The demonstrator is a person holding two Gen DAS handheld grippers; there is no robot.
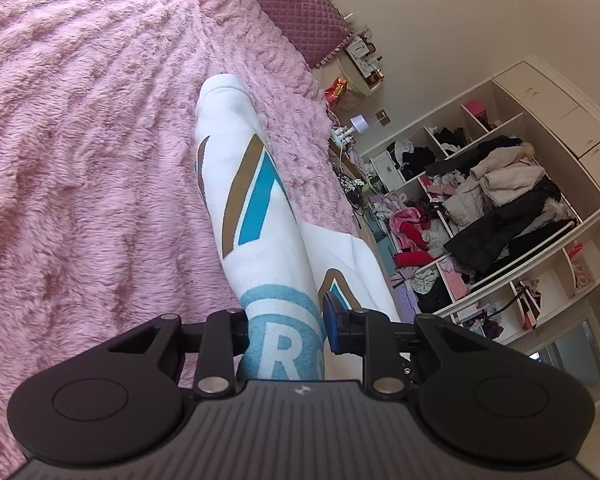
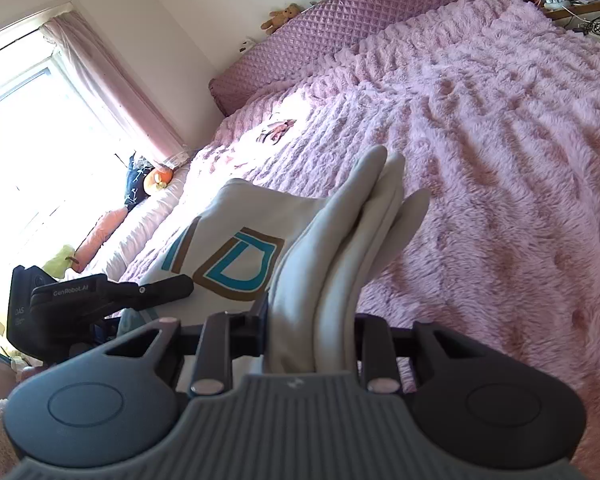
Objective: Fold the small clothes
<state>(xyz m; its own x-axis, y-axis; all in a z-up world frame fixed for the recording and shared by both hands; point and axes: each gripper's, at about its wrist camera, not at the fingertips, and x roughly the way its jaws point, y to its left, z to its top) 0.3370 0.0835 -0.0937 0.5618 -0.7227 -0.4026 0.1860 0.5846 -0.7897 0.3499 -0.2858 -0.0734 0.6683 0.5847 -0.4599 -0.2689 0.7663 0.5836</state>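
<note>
Both tongs clamp a white garment above the pink bed

The left tongs (image 1: 286, 334) and right tongs (image 2: 310, 334) each pinch bunched folds of the white garment (image 1: 252, 200) – likely to carry it taut over the bed (image 1: 80, 140) before laying it down – though its type and full outline stay hidden.

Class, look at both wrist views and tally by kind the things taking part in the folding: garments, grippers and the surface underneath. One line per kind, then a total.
Garments: 1, the white garment with teal and brown print
Grippers: 2, the left gripper and the right gripper, each closed on the cloth
Surfaces: 1, the pink blanket on the bed
Total: 4
</note>
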